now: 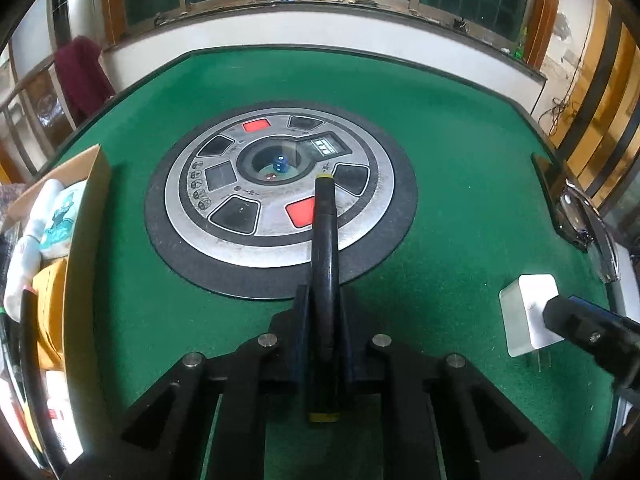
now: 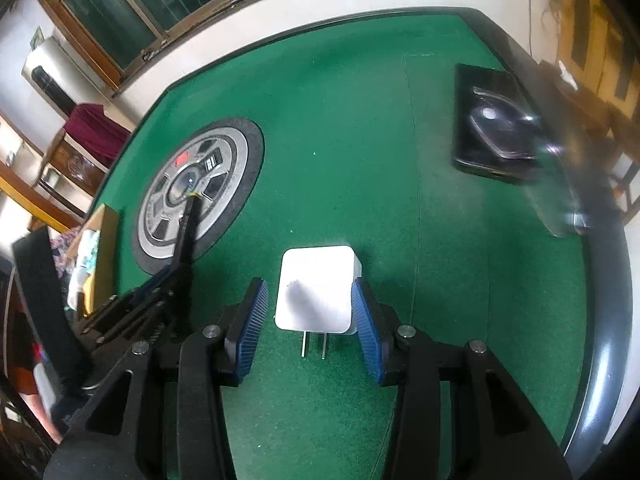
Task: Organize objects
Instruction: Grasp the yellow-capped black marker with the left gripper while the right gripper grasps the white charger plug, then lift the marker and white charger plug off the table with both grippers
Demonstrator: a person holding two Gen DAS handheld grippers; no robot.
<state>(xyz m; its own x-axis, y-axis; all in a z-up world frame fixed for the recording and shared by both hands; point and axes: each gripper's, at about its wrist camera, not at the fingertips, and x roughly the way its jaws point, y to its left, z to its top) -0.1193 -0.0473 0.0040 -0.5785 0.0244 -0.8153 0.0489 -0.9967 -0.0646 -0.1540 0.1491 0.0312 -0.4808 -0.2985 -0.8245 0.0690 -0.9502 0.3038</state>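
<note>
**Two hand-held grippers over a green felt tabletop, one holding a marker, one astride a charger**

The left gripper (image 1: 323,320) has its jaws pressed together on a black marker (image 1: 326,248) with yellow bands at both ends. The marker runs lengthwise between the jaws and projects forward over the round silver control panel (image 1: 224,204) set in the middle of the tabletop (image 1: 460,168). The panel carries dark buttons, two red ones, and a central well with blue dice (image 1: 280,164) under a clear dome.

The right gripper (image 2: 310,320) has its jaws spread, with the blue ribbed pads (image 2: 256,312) on either side of a white plug-in charger (image 2: 316,288). The charger lies flat on the felt, its two metal prongs (image 2: 314,344) pointing back toward the gripper. The left pad stands just clear of the charger; whether the right pad touches it cannot be told.

At the left edge of the tabletop stands an open cardboard box (image 1: 86,220) holding white cloth and other items, not clearly identifiable. Toward the far right of the tabletop lies a flat black case (image 2: 484,120) with a clear plastic object (image 2: 504,128) resting on it. In the right wrist view the left gripper with its marker appears to the left, between the charger and the box.
</note>
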